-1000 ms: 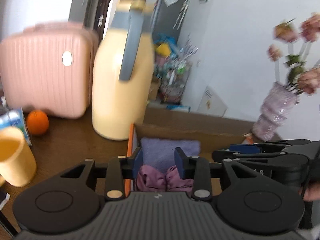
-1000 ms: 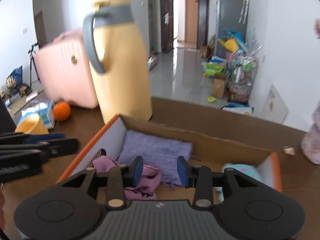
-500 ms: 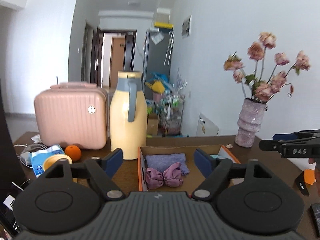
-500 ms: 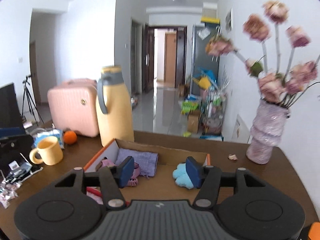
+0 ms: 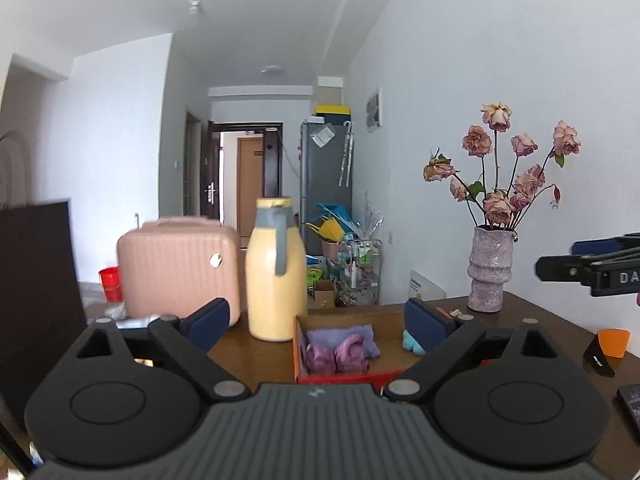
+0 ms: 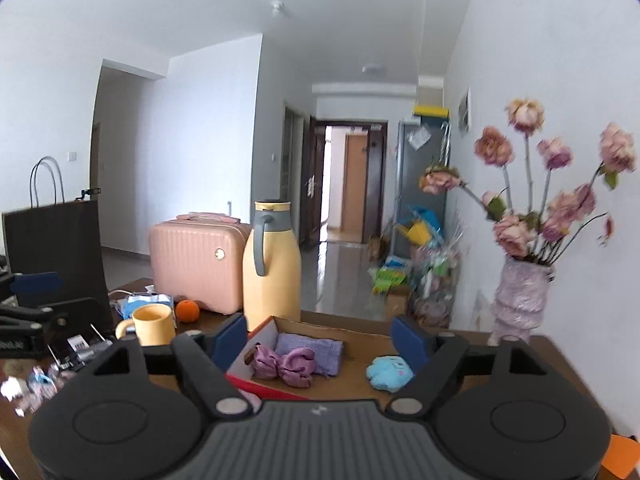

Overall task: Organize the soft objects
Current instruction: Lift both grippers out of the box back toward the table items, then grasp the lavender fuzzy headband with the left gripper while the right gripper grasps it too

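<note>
Both grippers sitting back from the cardboard box (image 6: pixel 362 342), nothing between the jaws on either one. Left gripper (image 5: pixel 318 322) jaws have just been opening and are standing wide, blue pads framing the box. Right gripper (image 6: pixel 320 338) same: jaws have just been opening, spread apart, empty.

Box is shallow, open-topped, brown corrugated card with orange edging, lying on the dark wood table (image 6: pixel 556 360). Three soft items are lying inside it:
- one lavender towel (image 6: pixel 310 350), flat, folded, terry texture, at the box's far left
- one purple scrunchie (image 6: pixel 284 364), crumpled satin-like fabric, bow-shaped, touching the towel's near edge
- one light-blue plush toy (image 6: pixel 389 372), small, fuzzy, rounded, toward the box's right side, apart from the other two

A red strip is showing at the box's near edge in both views, can't tell what it is.

Around the box:
- one yellow thermos jug (image 6: pixel 272 270), smooth, bottle-shaped, grey handle and collar, upright just behind the box's left corner
- one pink suitcase (image 6: pixel 196 260), ribbed hard shell, left of the jug
- one orange (image 6: pixel 188 311) and one yellow mug (image 6: pixel 154 324), left of the box
- one mauve vase (image 6: pixel 520 300), rough, ridged, holding dried pink roses, right of the box
</note>
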Action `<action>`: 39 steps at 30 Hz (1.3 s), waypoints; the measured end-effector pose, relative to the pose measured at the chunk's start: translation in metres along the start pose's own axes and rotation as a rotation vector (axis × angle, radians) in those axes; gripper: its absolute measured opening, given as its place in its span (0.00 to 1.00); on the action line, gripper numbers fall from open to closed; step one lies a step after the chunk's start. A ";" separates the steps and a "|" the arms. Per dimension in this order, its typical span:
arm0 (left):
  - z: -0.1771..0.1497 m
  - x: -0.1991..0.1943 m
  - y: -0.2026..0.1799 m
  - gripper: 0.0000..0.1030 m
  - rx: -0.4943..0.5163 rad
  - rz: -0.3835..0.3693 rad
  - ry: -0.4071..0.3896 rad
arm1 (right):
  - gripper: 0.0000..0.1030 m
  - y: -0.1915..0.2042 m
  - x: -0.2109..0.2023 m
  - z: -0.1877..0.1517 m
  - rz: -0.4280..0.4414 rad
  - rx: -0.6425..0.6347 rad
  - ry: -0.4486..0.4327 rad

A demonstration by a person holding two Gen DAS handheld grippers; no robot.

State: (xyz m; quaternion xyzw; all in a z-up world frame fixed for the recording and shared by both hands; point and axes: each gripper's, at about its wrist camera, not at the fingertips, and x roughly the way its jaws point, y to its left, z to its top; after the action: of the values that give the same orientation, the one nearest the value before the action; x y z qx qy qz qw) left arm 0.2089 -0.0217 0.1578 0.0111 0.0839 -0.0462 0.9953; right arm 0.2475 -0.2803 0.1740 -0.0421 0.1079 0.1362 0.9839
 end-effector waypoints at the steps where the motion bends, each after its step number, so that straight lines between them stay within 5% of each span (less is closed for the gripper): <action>1: -0.011 -0.009 0.003 0.94 -0.012 0.004 -0.005 | 0.83 0.004 -0.008 -0.010 -0.009 -0.010 -0.012; 14: -0.148 -0.081 0.035 0.94 -0.118 0.010 0.208 | 0.83 0.043 -0.069 -0.161 0.003 0.147 0.156; 18: -0.158 -0.059 0.038 0.94 -0.106 0.044 0.263 | 0.82 0.047 -0.058 -0.164 -0.044 0.127 0.166; 27: -0.167 -0.018 0.023 0.94 -0.084 -0.021 0.312 | 0.77 0.034 -0.023 -0.171 -0.058 0.172 0.217; 31: -0.161 0.013 0.025 0.91 -0.087 -0.004 0.294 | 0.58 0.032 0.009 -0.161 -0.018 0.185 0.224; 34: -0.148 0.046 0.031 0.81 -0.067 0.026 0.259 | 0.48 0.038 0.045 -0.147 0.046 0.168 0.218; 36: -0.136 0.079 0.040 0.64 -0.089 0.016 0.253 | 0.41 0.043 0.072 -0.138 0.086 0.155 0.221; 39: -0.123 0.139 0.052 0.57 -0.134 -0.022 0.320 | 0.40 0.056 0.106 -0.127 0.102 0.101 0.212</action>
State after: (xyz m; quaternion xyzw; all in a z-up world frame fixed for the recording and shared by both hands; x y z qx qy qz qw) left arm 0.3302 0.0213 0.0140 -0.0490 0.2446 -0.0490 0.9672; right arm 0.3066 -0.2136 0.0239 -0.0009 0.2202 0.1755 0.9595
